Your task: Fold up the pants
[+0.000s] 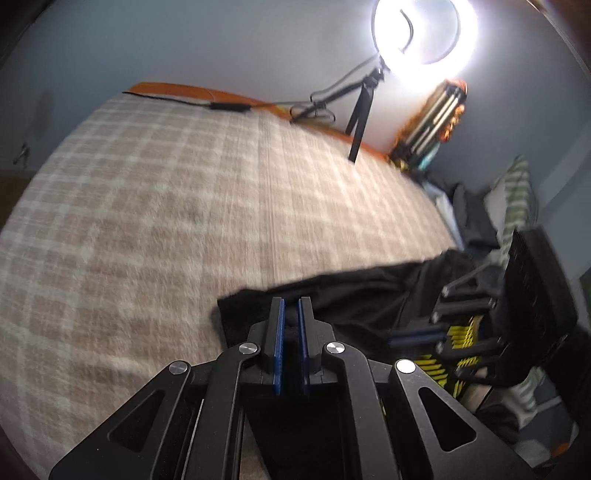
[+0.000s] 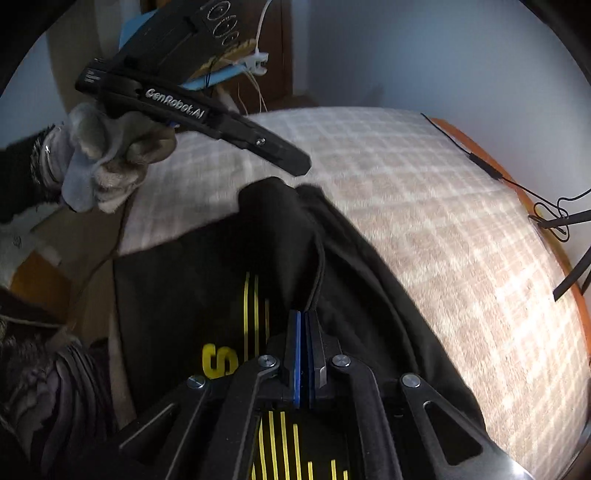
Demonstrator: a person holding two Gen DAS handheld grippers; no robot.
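Black pants (image 2: 229, 258) with yellow stripes and a yellow letter lie over the near edge of a bed with a beige plaid cover (image 2: 424, 192). My right gripper (image 2: 306, 314) is shut on a fold of the pants with its drawcord. It also shows in the left wrist view (image 1: 417, 336), low on the right. My left gripper (image 1: 291, 301) has a small gap between its blue pads and holds nothing; it hovers over the pants' edge (image 1: 332, 291). In the right wrist view it (image 2: 295, 162) is held by a gloved hand (image 2: 110, 162) above the pants.
A bright ring light on a tripod (image 1: 421, 29) stands at the bed's far edge, with a black cable (image 1: 221, 105) along an orange rim (image 2: 546, 229). Clothes and a striped pillow (image 1: 517, 199) are piled at the right. A wooden cupboard (image 2: 266, 66) stands behind the bed.
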